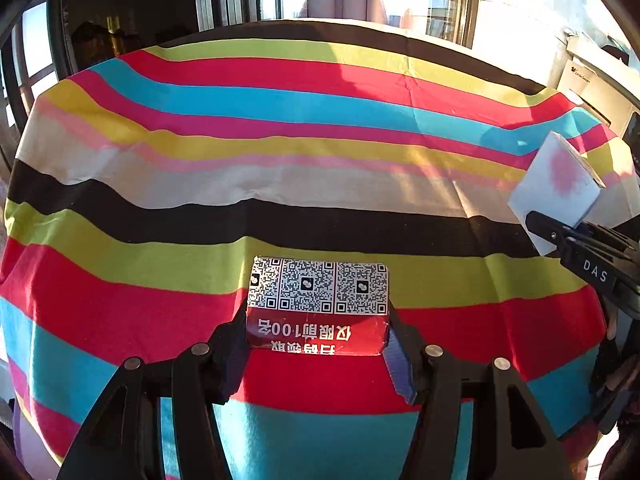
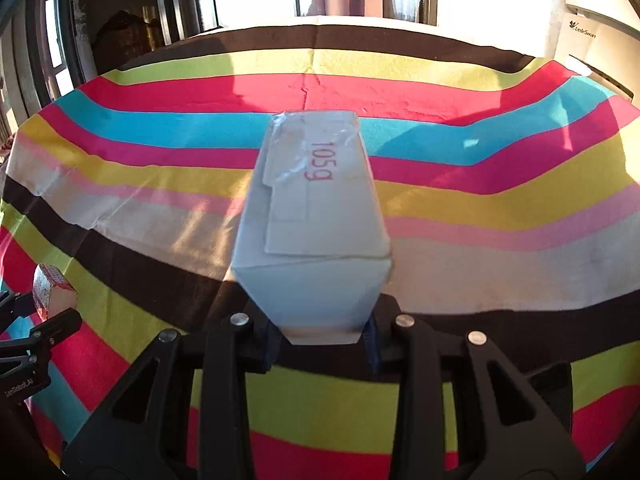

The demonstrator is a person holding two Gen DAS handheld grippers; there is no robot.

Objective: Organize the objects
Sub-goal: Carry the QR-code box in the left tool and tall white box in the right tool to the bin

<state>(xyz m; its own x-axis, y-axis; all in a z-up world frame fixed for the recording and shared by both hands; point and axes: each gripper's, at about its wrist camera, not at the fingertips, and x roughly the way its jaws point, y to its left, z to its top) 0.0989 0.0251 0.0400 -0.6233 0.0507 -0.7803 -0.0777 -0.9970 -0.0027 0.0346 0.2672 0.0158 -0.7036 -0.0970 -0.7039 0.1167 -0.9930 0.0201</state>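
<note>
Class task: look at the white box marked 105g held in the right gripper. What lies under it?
Under the white box shows only the striped tablecloth. Its underside, and any cloth directly beneath it, are hidden.

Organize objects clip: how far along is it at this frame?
Nothing looks placed yet: the striped cloth shows no sorted items. In hand: the left gripper clamps a red QR-code box, the right gripper a white box marked 105g. Setting both down remains.
</note>
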